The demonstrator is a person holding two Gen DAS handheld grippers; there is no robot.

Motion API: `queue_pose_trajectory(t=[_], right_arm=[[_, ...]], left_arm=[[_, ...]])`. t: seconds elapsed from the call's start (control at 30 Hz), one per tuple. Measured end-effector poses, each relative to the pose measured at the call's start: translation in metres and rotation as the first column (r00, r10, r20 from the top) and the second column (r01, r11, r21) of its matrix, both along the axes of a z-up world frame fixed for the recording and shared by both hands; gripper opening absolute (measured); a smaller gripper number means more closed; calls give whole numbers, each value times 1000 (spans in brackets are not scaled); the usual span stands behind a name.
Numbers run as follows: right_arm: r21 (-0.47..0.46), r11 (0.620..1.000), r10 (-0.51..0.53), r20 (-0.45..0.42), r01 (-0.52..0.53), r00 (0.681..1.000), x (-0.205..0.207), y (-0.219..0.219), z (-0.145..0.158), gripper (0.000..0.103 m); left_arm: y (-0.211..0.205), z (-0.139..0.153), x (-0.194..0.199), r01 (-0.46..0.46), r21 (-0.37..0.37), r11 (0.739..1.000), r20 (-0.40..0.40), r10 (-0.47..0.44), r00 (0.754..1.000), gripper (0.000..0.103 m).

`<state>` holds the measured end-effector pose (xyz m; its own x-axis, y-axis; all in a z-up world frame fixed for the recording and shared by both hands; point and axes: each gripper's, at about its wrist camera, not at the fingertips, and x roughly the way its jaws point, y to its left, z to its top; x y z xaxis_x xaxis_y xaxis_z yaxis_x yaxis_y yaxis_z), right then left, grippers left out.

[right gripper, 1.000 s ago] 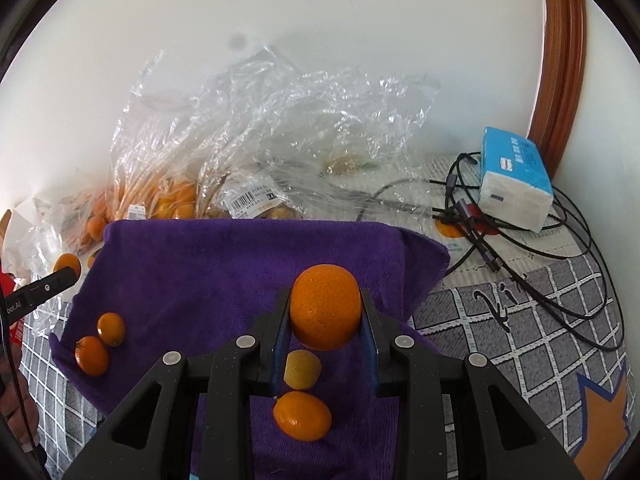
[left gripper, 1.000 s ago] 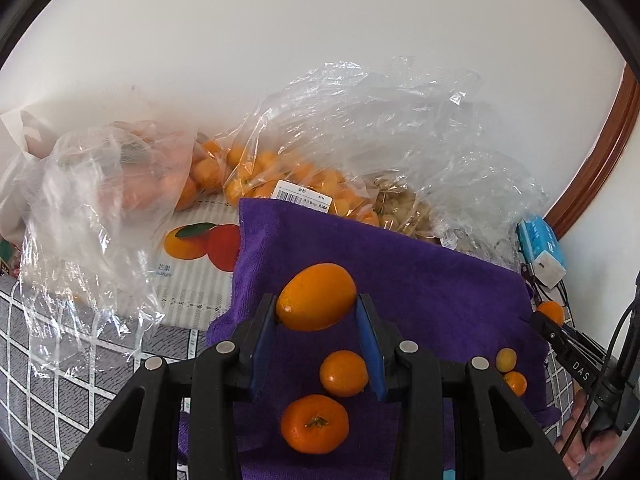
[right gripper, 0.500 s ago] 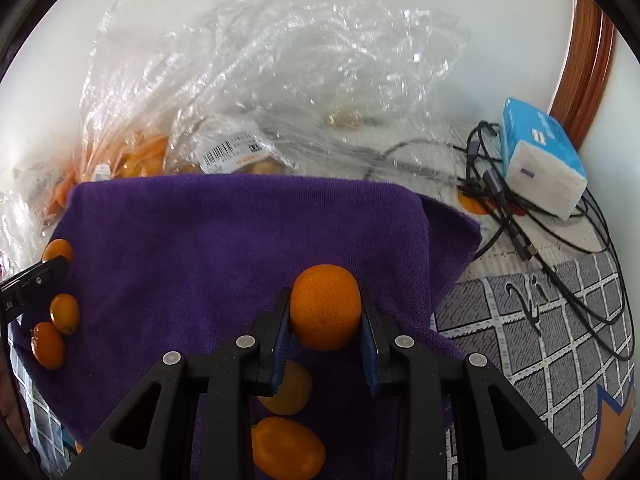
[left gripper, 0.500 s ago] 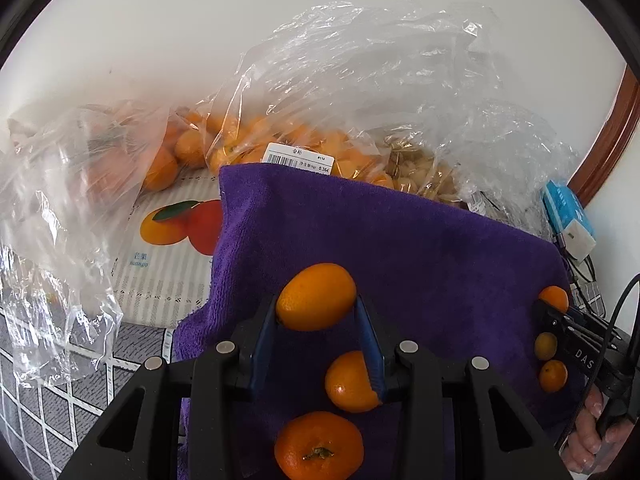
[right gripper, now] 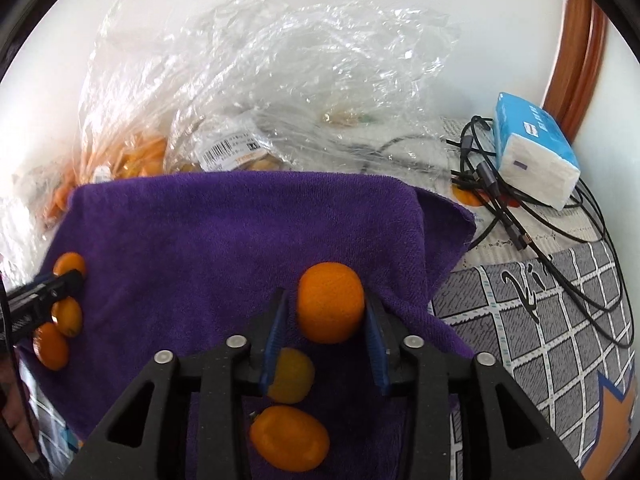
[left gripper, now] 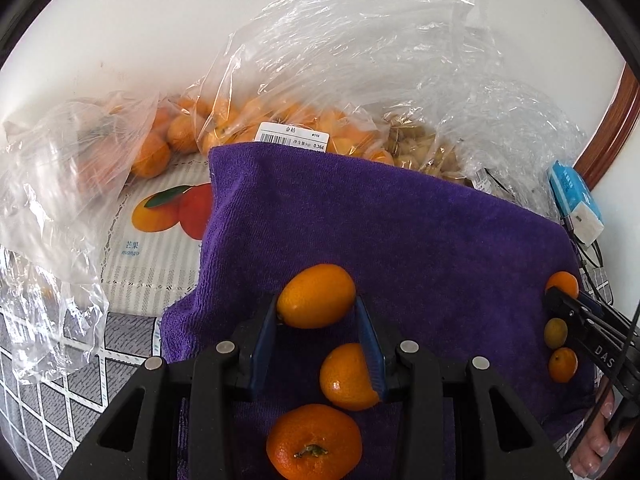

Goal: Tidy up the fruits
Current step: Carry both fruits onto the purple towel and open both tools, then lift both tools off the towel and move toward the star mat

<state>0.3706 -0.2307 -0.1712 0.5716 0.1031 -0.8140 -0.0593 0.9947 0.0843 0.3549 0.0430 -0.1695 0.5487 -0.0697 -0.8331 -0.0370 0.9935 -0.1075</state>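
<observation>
A purple towel [left gripper: 400, 220] [right gripper: 220, 232] covers the table. In the left wrist view my left gripper [left gripper: 316, 300] is shut on an oval orange fruit [left gripper: 316, 296] just above the towel. Two more orange fruits [left gripper: 348, 376] [left gripper: 314, 442] lie under it. In the right wrist view my right gripper [right gripper: 326, 296] is opening its jaws around a round orange [right gripper: 330, 302], which sits on the towel with a gap at the left pad. Two small fruits [right gripper: 290, 376] [right gripper: 290, 438] lie beneath. Each gripper shows at the edge of the other's view.
Clear plastic bags [left gripper: 340, 80] of oranges [left gripper: 152, 152] and other fruit stand along the back wall. A blue tissue pack [right gripper: 536, 152] and tangled black cables [right gripper: 520, 208] lie right of the towel. A mango-print mat [left gripper: 160, 240] lies to its left.
Both grippers have sunk closer to the towel. The right jaws have spread away from the round orange. The left grip on the oval fruit is unchanged.
</observation>
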Motion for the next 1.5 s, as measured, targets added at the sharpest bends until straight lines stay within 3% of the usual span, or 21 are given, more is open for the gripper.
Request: queue_pose_trajectory(t=[0.3, 0.6, 0.87, 1.07, 1.2, 1.33, 1.5], right_arm=[[-16, 1000, -9, 61, 10, 998, -31, 8, 29, 44], [-34, 995, -85, 131, 90, 988, -76, -10, 68, 45], [35, 993, -112, 123, 109, 986, -116, -10, 76, 48], [13, 999, -47, 146, 45, 988, -140, 18, 83, 48], [14, 1000, -19, 150, 17, 988, -154, 33, 82, 49], [12, 1000, 9, 123, -10, 992, -167, 46, 70, 49], [18, 999, 45, 74, -47, 996, -181, 62, 45, 49]], left_arm=[[-5, 29, -18, 36, -37, 999, 43, -34, 998, 45], [-3, 80, -58, 34, -30, 999, 123, -30, 992, 51], [18, 102, -104, 4, -16, 1000, 163, -2, 987, 51], [44, 97, -140, -48, -17, 999, 163, 51, 985, 52], [55, 82, -159, -48, -7, 999, 120, 49, 992, 52], [66, 68, -179, -40, -48, 998, 82, 44, 996, 52], [80, 45, -199, -40, -8, 999, 65, 41, 997, 52]])
